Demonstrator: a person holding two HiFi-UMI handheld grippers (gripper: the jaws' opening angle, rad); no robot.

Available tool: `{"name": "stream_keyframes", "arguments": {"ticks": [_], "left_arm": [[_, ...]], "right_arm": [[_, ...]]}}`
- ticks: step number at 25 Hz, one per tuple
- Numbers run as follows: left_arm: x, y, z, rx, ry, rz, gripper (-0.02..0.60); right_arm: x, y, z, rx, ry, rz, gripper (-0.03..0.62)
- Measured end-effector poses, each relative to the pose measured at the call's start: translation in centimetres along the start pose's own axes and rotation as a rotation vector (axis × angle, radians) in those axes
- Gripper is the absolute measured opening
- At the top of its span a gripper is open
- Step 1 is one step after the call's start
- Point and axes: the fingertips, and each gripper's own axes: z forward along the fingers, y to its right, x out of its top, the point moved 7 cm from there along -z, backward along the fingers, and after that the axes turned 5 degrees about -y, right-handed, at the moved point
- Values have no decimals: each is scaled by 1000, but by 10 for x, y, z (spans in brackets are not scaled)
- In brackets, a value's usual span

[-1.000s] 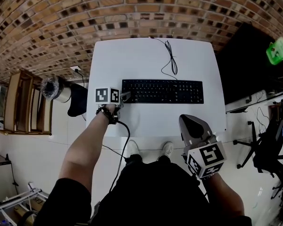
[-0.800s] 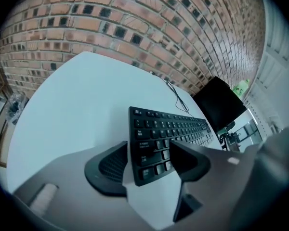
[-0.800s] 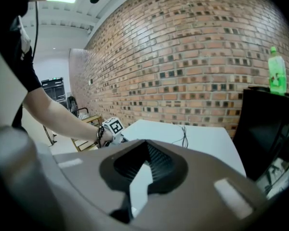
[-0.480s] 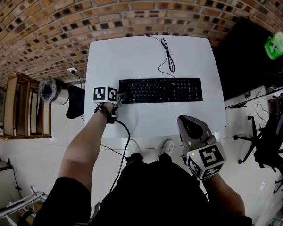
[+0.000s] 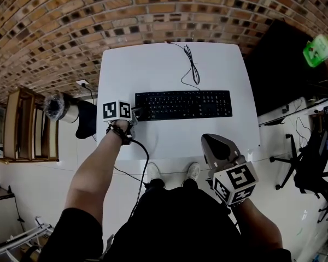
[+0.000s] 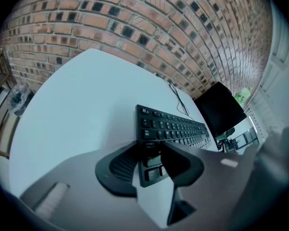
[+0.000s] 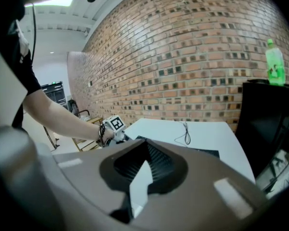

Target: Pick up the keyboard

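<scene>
A black keyboard (image 5: 183,105) lies flat across the middle of the white table (image 5: 153,70), its cable (image 5: 191,64) looped toward the far edge. My left gripper (image 5: 136,112) is at the keyboard's left end. In the left gripper view the keyboard (image 6: 176,126) runs away from the left gripper (image 6: 151,160). Its jaws have just been closing, and the near corner sits between the pads, which rest against it. My right gripper (image 5: 214,145) hangs shut and empty off the table's near right edge; the right gripper view shows the right gripper (image 7: 147,170) with its pads together.
A black cabinet (image 5: 284,70) stands right of the table with a green bottle (image 5: 317,49) on it. A wooden shelf (image 5: 24,124) and a wrapped bin (image 5: 57,105) stand on the left. An office chair (image 5: 311,162) is at the right. A brick wall runs behind the table.
The left gripper's jaws have narrowed onto the keyboard's left end. Both hands stay almost where they were, and the keyboard still lies on the table.
</scene>
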Motion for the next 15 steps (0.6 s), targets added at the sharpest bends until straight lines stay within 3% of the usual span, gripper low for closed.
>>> {"name": "stream_keyframes", "arguments": {"ticks": [3,7,12,15], "left_arm": [[4,7,-12,-8,15,-5,155],[9,15,-27,-18,34,-35,117],[8,25,-35,-6,31,-38,114],[8,33,-42,-8,34,-33,110]], "right_arm": [[-9,3,11,47,-29,91,2],[-27,13,33,115,-53,298,10],[-69,34,74,228,-67,737,188],[-95,52,97,233,-58,966,236]]}}
